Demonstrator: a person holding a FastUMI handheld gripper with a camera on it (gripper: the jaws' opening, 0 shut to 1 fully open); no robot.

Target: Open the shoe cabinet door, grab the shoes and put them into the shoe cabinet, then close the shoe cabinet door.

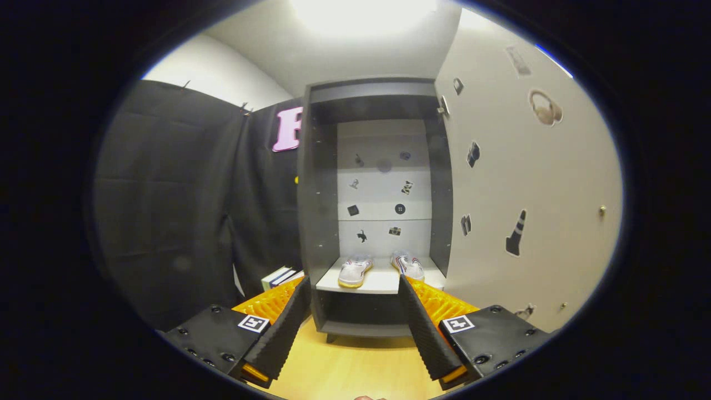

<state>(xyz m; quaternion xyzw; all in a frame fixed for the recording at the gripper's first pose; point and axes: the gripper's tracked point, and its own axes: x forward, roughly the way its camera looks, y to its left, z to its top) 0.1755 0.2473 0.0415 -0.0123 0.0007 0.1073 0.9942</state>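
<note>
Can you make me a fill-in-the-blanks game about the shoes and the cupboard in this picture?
1. The shoe cabinet door is swung ____.
2. The number of shoes standing on the shelf inside the shoe cabinet is ____.
3. The gripper has its fingers spread ____, with nothing between them.
4. The door has ____ stuck on it, one shaped like a traffic cone.

Missing words: open; two; apart; stickers

It was a staged recording booth, with black cloth walls [166, 205] hung around a sticker-covered shoe cabinet [377, 194] on a wooden floor [355, 366].
</note>
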